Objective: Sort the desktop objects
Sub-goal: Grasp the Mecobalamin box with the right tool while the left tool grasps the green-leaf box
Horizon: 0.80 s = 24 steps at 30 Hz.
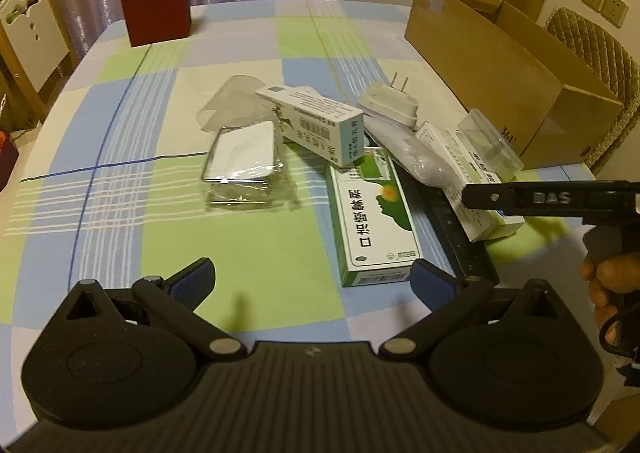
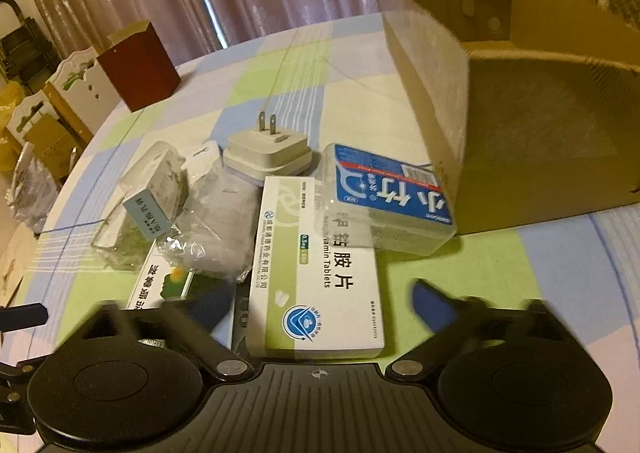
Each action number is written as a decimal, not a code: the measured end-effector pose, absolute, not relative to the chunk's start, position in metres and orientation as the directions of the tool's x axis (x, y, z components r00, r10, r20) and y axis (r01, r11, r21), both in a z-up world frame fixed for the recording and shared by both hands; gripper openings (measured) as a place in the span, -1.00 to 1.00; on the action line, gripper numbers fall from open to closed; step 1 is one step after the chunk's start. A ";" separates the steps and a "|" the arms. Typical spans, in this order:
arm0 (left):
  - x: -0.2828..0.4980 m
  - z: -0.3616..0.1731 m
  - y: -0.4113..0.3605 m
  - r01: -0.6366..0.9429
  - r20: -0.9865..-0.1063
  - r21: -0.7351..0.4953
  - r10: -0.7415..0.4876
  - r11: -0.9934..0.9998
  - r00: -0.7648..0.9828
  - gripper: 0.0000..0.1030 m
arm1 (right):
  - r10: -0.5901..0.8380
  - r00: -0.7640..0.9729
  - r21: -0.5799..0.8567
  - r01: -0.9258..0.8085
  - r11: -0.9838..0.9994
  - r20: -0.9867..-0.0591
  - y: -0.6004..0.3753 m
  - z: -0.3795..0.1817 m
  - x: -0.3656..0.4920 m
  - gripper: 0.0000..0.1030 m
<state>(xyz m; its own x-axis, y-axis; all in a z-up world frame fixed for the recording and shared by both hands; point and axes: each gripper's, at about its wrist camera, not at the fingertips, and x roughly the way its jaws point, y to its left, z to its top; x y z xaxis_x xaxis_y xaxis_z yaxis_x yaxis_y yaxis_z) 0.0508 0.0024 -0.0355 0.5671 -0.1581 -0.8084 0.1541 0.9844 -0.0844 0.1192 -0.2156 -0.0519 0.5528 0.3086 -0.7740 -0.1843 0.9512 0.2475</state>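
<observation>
A pile of small items lies mid-table. My left gripper (image 1: 314,285) is open, low over the cloth, its right fingertip beside the near end of a green and white medicine box (image 1: 372,213). Beyond lie a tilted white box (image 1: 316,117), a clear case with a white card (image 1: 244,161) and a white plug adapter (image 1: 390,103). My right gripper (image 2: 320,303) is open, its jaws either side of a white and green tablet box (image 2: 316,269). Past that box are a clear box with a blue label (image 2: 390,197), the plug adapter (image 2: 268,151) and a crumpled plastic bag (image 2: 220,229).
A large open cardboard box (image 1: 500,65) stands on the table's right side, its opening seen in the right wrist view (image 2: 540,113). A dark red box (image 1: 154,11) stands at the far left. A black ruler (image 1: 452,229) lies under the pile. Chairs flank the table.
</observation>
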 end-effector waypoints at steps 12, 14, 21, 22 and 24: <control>0.055 -0.040 -0.005 0.165 -0.801 -0.108 -0.184 0.980 0.570 0.98 | 0.339 0.502 0.272 -0.203 0.940 -0.796 -0.220 -0.060 0.128 0.60; 0.055 -0.041 -0.008 0.171 -0.797 -0.108 -0.188 0.979 0.574 0.98 | 0.339 0.496 0.272 -0.205 0.940 -0.799 -0.219 -0.061 0.129 0.36; 0.060 -0.045 -0.017 0.192 -0.791 -0.107 -0.200 0.976 0.578 0.98 | 0.313 0.486 0.239 -0.210 0.948 -0.816 -0.222 -0.055 0.123 0.36; 0.061 -0.046 -0.018 0.195 -0.790 -0.107 -0.203 0.975 0.578 0.98 | 0.311 0.482 0.233 -0.216 0.948 -0.819 -0.223 -0.054 0.121 0.36; 0.063 -0.049 -0.022 0.205 -0.789 -0.110 -0.211 0.973 0.577 0.98 | 0.306 0.475 0.221 -0.227 0.949 -0.825 -0.227 -0.052 0.116 0.36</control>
